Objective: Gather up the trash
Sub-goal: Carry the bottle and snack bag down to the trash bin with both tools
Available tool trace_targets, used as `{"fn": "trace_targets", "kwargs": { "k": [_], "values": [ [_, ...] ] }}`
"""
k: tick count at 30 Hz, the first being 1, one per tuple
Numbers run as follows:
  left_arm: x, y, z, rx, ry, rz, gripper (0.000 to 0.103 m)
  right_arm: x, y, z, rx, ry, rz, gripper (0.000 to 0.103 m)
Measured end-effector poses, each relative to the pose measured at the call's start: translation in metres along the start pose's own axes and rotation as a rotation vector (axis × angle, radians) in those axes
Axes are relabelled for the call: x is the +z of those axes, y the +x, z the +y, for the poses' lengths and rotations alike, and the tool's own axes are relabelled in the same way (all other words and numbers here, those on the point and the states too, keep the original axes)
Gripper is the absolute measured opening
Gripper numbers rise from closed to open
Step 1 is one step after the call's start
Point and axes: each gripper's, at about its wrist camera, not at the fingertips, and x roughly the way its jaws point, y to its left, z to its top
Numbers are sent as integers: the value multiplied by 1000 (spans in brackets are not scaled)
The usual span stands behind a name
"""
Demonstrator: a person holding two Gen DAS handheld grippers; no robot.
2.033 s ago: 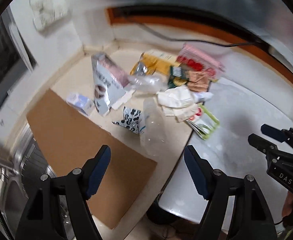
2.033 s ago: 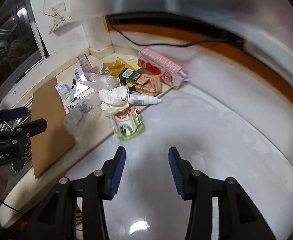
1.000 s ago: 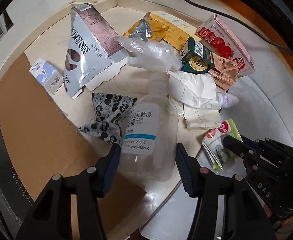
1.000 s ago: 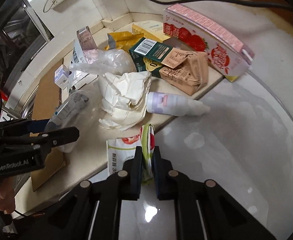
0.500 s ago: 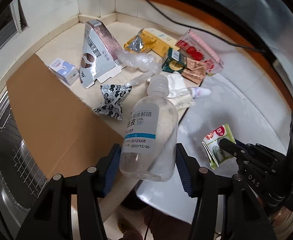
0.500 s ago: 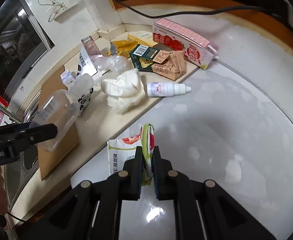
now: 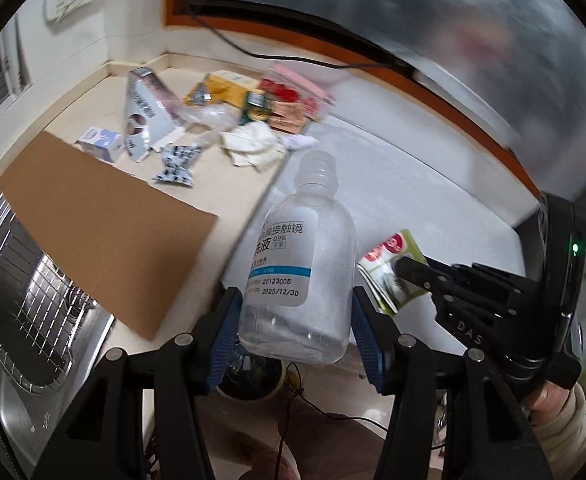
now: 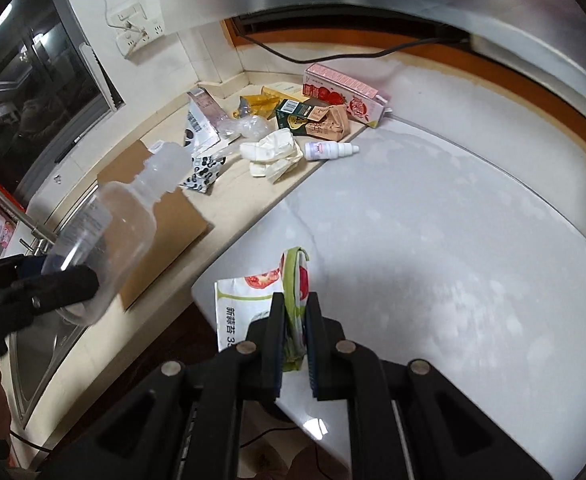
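Note:
My left gripper (image 7: 297, 322) is shut on a clear plastic saline bottle (image 7: 299, 276) with a white label and holds it in the air beyond the counter's front edge. The bottle also shows in the right wrist view (image 8: 109, 236). My right gripper (image 8: 295, 312) is shut on a white and green snack packet (image 8: 289, 292) over the corner of the white appliance top; the packet shows in the left wrist view (image 7: 393, 264) too. More trash lies at the back of the counter: crumpled white paper (image 8: 273, 152), a small dropper bottle (image 8: 329, 150), a spotted wrapper (image 8: 205, 172).
A pink carton (image 8: 345, 96), a green box (image 8: 297, 118), a brown paper bag (image 8: 331, 122) and a grey torn box (image 8: 201, 120) sit near the back corner. A brown cardboard sheet (image 7: 105, 224) lies beside the steel sink (image 7: 21, 292). A dark bin (image 7: 253, 376) stands below.
Both grippers have lifted and drawn back from the pile, each carrying its item. The bottle now hangs over the counter's edge, above the bin.

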Motion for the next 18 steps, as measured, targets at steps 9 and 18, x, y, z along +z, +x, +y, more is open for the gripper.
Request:
{"fn": "trace_targets", "kwargs": {
  "k": [9, 18],
  "values": [
    [-60, -16, -26, -73, 106, 32, 53, -64, -36, 14, -46, 40, -10, 9],
    [-121, 2, -18, -109, 131, 134, 53, -134, -26, 25, -75, 88, 84, 9]
  ]
}}
